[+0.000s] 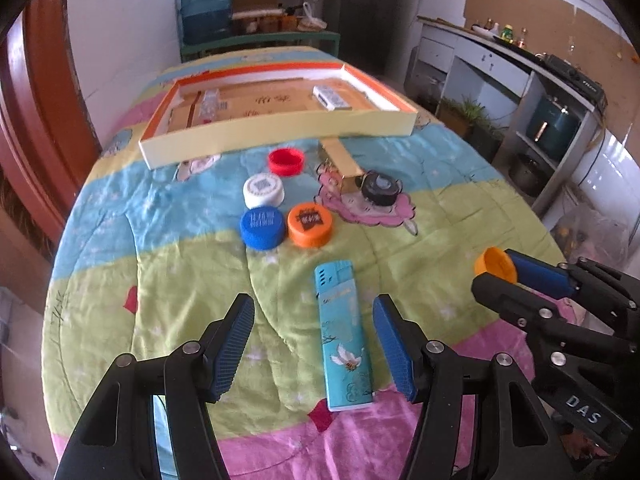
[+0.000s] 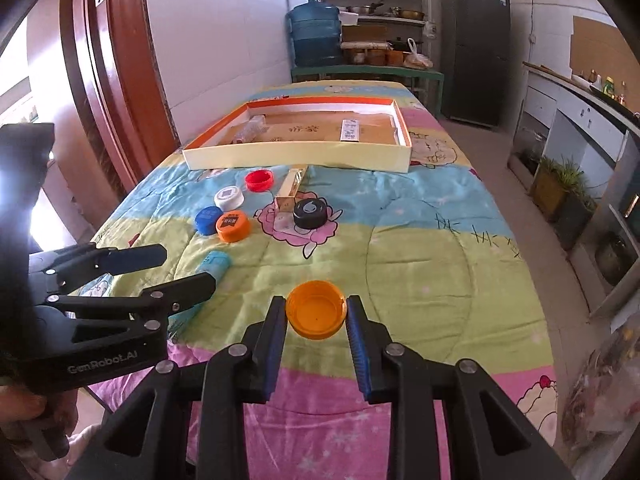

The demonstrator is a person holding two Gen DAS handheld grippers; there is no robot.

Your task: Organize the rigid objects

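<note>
My left gripper (image 1: 314, 344) is open, its fingers on either side of a light blue lighter (image 1: 344, 340) lying on the quilt. My right gripper (image 2: 316, 316) is shut on an open orange cap (image 2: 316, 314), which also shows in the left wrist view (image 1: 495, 265). Red (image 1: 285, 161), white (image 1: 263, 191), blue (image 1: 263, 227) and orange (image 1: 310, 224) caps sit grouped mid-table. A black cap (image 1: 380, 188) lies beside a gold box (image 1: 344, 164). A shallow orange-rimmed tray (image 1: 276, 128) at the far end holds a white packet (image 1: 331, 97).
The table is covered by a colourful quilt (image 2: 420, 248). A brown door (image 2: 116, 64) stands to the left. A water jug (image 2: 316, 36), shelves and a fridge (image 2: 474, 52) stand behind. A counter (image 2: 580, 120) runs along the right.
</note>
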